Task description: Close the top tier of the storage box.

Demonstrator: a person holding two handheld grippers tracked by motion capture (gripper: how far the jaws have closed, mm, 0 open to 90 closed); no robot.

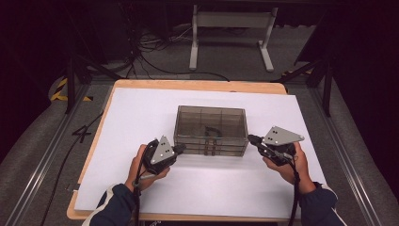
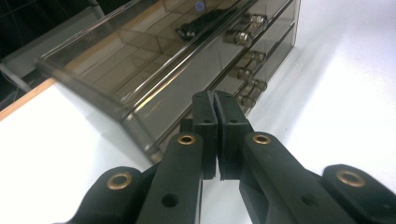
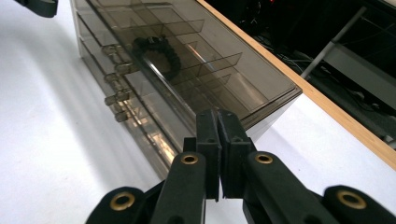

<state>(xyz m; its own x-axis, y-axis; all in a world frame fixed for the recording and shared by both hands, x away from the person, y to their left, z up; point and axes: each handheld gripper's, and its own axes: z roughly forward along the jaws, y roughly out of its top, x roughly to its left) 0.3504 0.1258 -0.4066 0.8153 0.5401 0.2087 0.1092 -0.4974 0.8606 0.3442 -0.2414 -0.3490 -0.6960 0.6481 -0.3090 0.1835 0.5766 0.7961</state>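
A smoky clear plastic drawer box stands mid-table on the white sheet, its small metal knobs facing the person. Through its top a dark bracelet-like item lies in one compartment, also seen in the left gripper view. My left gripper is at the box's front left corner, jaws pressed together on nothing. My right gripper is at the box's front right corner, jaws likewise together and empty. All drawers look pushed in.
A white sheet covers the wooden table. Beyond the table's far edge are a white desk frame and loose cables on the grey floor. Dark curtains flank both sides.
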